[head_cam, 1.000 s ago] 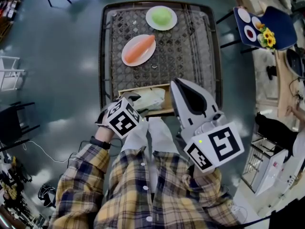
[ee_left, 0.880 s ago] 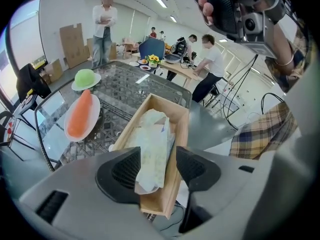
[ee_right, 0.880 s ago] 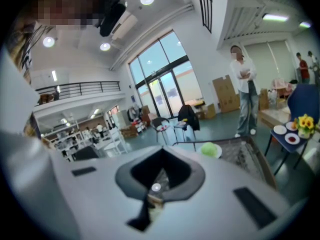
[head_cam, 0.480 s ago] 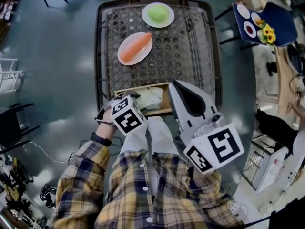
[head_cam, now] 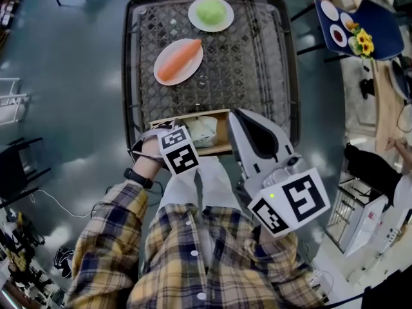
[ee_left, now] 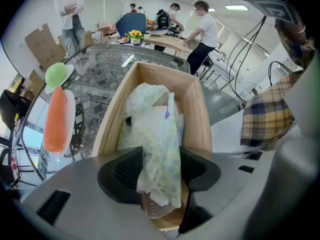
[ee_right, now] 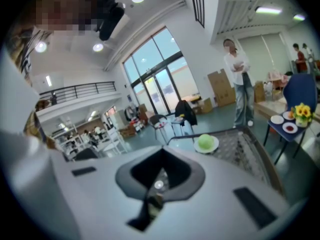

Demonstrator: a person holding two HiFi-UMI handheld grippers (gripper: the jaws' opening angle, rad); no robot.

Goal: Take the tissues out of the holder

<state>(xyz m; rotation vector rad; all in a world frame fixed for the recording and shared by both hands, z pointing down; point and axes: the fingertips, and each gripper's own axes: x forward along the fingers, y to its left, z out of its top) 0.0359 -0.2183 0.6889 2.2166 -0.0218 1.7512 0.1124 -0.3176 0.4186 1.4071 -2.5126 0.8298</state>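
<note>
L gripper [ee_left: 160, 171] is clamping onto the tissue pack [ee_left: 157, 129], which is lying inside the wooden holder [ee_left: 196, 111] at the table's [head_cam: 257, 63] near edge. R gripper [ee_right: 157, 181] is hanging pinched together w/ nothing in it, right of the holder. 1 holder, 1 pack. 2 plates are sitting farther back: near plate [head_cam: 162, 76] is carrying 1 carrot [head_cam: 180, 59], far plate [head_cam: 226, 23] 1 green ball [head_cam: 211, 9].

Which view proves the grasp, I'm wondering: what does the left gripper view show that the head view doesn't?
Only the left gripper view: the left gripper shut on the tissues, and people standing behind. Only the head view: that gripper's marker cube and the black wristband. Both: wooden holder, carrot, mesh table.
</note>
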